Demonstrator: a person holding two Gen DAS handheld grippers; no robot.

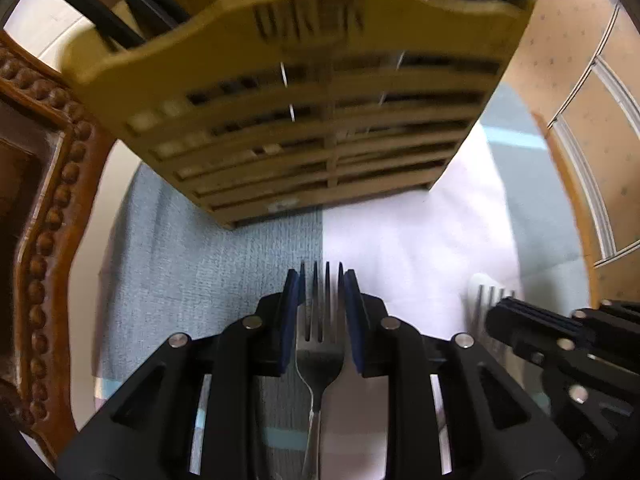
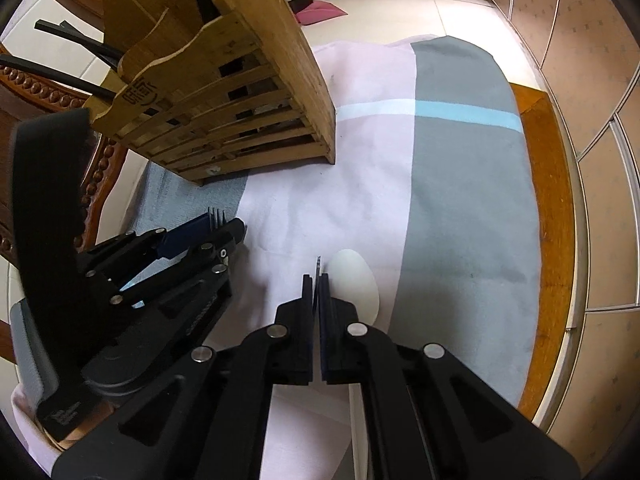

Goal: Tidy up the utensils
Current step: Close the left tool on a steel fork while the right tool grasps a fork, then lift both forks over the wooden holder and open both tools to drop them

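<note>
My left gripper is shut on a steel fork, its blue pads against the edges of the fork's head and the tines sticking out ahead. In the right wrist view that gripper and the fork's tines hover just in front of the slatted wooden utensil holder. My right gripper is shut on a thin metal utensil seen edge-on. The left wrist view shows this second fork by its tines, in the right gripper. A white spoon lies on the cloth right beside it.
The wooden holder stands on a patchwork cloth of pink, grey and blue, with black handles sticking out of it. A carved dark wood frame runs along the left. A pink object lies at the back.
</note>
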